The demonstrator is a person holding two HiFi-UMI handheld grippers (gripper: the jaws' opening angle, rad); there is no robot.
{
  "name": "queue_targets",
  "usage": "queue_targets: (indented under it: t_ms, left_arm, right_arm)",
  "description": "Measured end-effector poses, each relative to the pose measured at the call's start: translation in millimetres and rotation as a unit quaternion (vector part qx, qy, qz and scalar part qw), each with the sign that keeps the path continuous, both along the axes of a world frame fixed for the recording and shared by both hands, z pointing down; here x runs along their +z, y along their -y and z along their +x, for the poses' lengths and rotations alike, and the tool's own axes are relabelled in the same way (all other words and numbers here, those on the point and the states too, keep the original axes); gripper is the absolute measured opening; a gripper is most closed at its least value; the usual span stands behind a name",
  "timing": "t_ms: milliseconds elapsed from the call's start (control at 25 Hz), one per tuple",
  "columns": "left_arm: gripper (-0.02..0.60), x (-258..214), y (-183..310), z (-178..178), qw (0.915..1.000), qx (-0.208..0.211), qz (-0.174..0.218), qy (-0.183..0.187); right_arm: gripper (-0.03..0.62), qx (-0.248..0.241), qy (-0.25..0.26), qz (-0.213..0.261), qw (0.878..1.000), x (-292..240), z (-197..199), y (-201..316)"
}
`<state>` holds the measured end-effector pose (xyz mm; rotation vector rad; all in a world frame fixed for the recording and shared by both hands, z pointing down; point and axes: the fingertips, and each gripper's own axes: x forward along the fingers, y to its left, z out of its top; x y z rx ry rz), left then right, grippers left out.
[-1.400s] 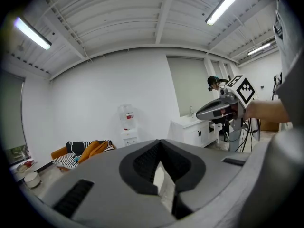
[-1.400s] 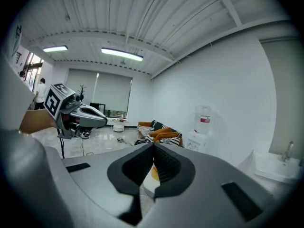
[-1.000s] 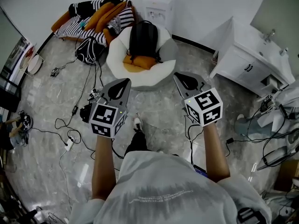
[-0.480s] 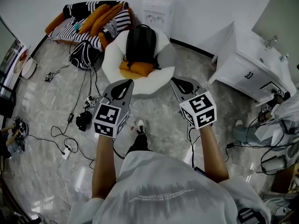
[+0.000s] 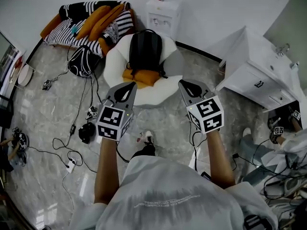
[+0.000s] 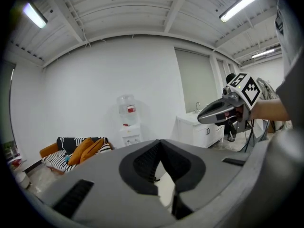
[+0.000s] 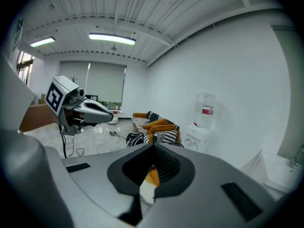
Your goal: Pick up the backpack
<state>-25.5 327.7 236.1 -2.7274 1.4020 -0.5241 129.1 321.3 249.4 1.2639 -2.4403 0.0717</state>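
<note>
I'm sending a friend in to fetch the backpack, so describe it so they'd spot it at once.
Look for the round white chair in front of the water dispenser at the back wall. The backpack leans upright in its seat, above an orange cushion. It is plain black, unlike the black-and-white bag lying on the floor beside the chair.

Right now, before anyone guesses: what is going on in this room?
A person in a pale shirt stands holding a two-jaw gripper in each hand. The left gripper and the right gripper are both shut and empty, and both point toward a black fabric backpack. The backpack sits upright on a round white cushioned chair, with an orange cushion lying at its foot. Neither gripper touches the backpack, so it has not been picked up yet.
</note>
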Motion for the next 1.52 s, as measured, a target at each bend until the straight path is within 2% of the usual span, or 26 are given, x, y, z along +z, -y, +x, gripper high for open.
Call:
queue_targets:
  t_ms: [480, 880, 1120, 1520]
  left_arm:
    - [0.020, -0.5, 85.6, -22.9, 0.9998, 0.012, -0.015, -0.005]
    - [0.020, 11.1, 132.2, -39.3, 0.9995, 0.019, -0.026, -0.008]
    - [0.020, 17.3, 159.5, -44.3, 0.9992, 0.024, -0.032, -0.010]
    - [0.020, 29.5, 193.2, -64.3, 0.9986, 0.025, -0.045, -0.012]
  right_arm:
    - [0.000, 0.022, 0.006, -0.011, 1.000, -5.0, -16.5, 83.3]
    - [0.000, 0.027, 0.002, -0.024, 0.999, 5.5, -32.8, 125.5]
    - [0.000, 0.012, 0.028, -0.026, 0.999, 3.3, -42.7, 145.8]
    - [0.002, 0.011, 0.022, -0.031, 0.999, 7.5, -60.1, 177.4]
